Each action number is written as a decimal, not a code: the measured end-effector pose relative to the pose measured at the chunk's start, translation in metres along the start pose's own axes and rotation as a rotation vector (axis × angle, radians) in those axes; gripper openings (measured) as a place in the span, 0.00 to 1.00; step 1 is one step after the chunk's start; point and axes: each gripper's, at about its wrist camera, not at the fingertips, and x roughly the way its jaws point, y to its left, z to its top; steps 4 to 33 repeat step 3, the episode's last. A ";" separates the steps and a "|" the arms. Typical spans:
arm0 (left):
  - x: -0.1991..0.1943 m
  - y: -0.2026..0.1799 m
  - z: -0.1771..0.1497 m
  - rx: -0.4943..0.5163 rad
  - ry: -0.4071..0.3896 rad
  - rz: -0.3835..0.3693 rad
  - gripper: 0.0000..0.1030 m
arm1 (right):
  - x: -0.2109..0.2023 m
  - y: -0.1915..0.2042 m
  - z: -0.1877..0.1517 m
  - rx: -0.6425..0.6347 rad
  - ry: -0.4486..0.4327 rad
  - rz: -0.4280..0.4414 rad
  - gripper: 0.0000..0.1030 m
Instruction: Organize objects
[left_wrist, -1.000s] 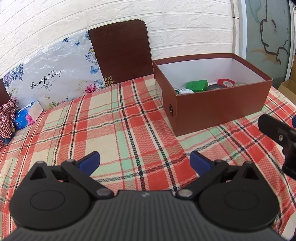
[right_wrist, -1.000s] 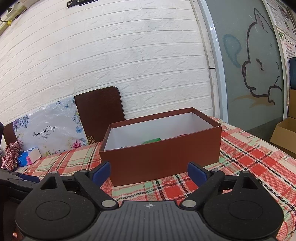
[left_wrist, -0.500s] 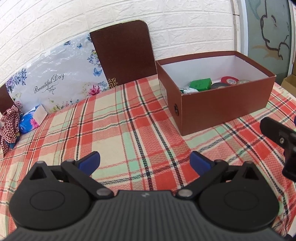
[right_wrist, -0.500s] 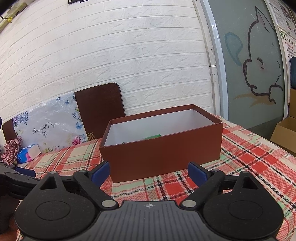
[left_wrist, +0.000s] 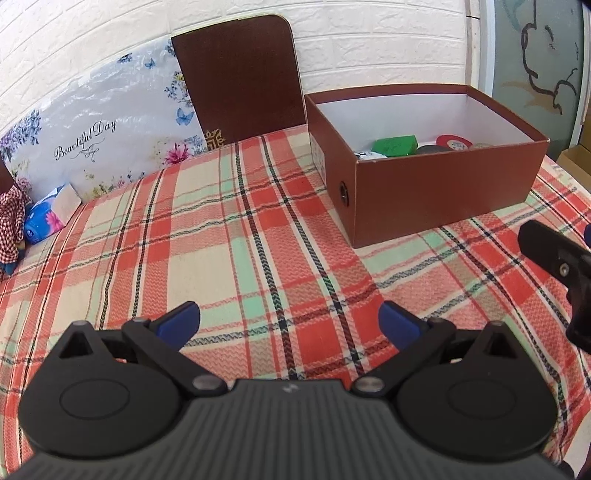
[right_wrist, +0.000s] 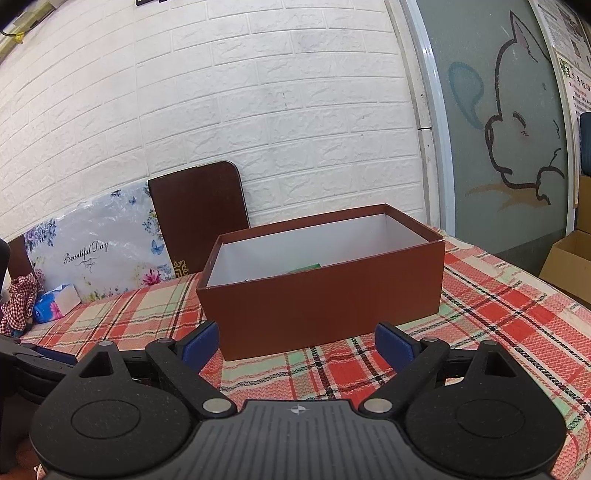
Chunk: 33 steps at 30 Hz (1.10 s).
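Hovering over the plaid tablecloth (left_wrist: 236, 258), left gripper (left_wrist: 290, 321) has its jaws spread wide with nothing between the blue pads (left_wrist: 177, 323). Right gripper (right_wrist: 295, 341) is the same: jaws wide apart, empty, pointed at the long side of the brown box (right_wrist: 325, 299). Box sits lid-off on the cloth, on the right half of the left wrist view, white inside. Contents visible from the left wrist: green packet (left_wrist: 394, 145) near the middle, dark tape roll (left_wrist: 429, 150) just beside it, red tape roll (left_wrist: 453, 142) further right, some white crumpled item (left_wrist: 365, 155) at the near wall; can't tell what that one is. From the right wrist only a sliver of the green packet shows over the box wall. Brown lid (left_wrist: 240, 79) leans upright against the white brick wall (right_wrist: 258, 110), just left of the box, next to a floral "Beautiful Day" board (left_wrist: 99, 136). Tissue pack (left_wrist: 51, 214) and a red checked cloth (left_wrist: 11, 221) lie at the far left edge of the table. Part of the right gripper's black finger pokes into the left wrist view at the right edge, well short of the box. Cardboard carton (right_wrist: 570, 262) sits off the table to the right.
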 end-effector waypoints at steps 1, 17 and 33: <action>0.000 0.000 0.000 0.001 0.002 -0.001 1.00 | 0.000 0.000 0.000 -0.002 0.000 0.000 0.89; 0.003 0.001 0.000 -0.003 0.011 -0.003 1.00 | 0.000 0.000 -0.001 -0.004 0.001 0.000 0.89; 0.003 0.001 0.000 -0.003 0.011 -0.003 1.00 | 0.000 0.000 -0.001 -0.004 0.001 0.000 0.89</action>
